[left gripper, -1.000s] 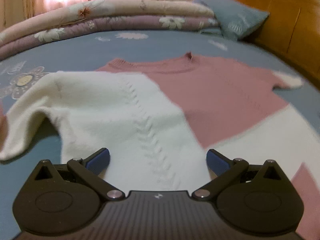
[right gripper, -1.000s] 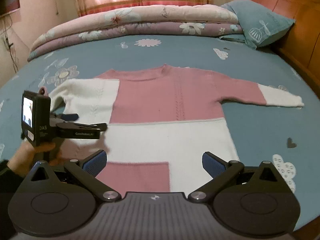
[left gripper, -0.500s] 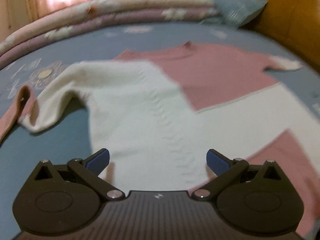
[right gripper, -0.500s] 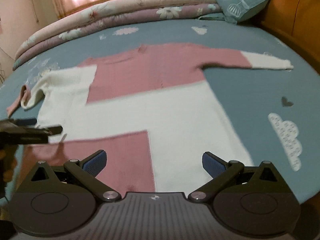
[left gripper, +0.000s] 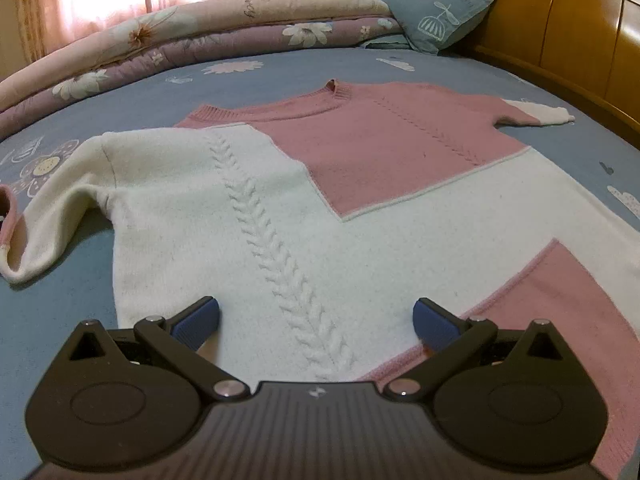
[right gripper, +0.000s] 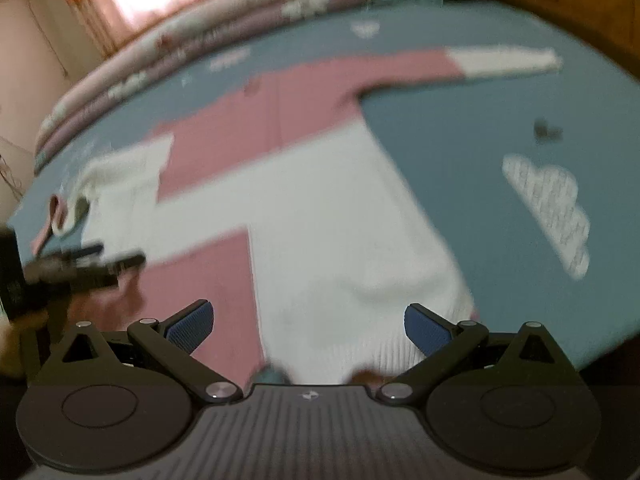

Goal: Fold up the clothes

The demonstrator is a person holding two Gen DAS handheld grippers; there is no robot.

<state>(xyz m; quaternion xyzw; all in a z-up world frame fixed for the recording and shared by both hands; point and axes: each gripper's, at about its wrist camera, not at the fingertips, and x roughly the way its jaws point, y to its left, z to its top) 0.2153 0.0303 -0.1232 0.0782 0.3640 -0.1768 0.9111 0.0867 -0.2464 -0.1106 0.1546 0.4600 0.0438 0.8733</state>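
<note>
Both jaws agape over sweater [left gripper: 248, 216] on bed [left gripper: 320, 68]

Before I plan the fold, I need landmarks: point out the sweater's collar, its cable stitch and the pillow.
collar [left gripper: 340, 90], left wrist view, on the ribbed neck edge.
cable stitch [left gripper: 256, 216], left wrist view, midway down the raised braid on the white panel.
pillow [left gripper: 432, 12], left wrist view, on its blue front face.

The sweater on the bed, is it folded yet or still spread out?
Spread out, mostly. The sweater lies flat, body open, one sleeve extended; only the other sleeve is bent.
</note>
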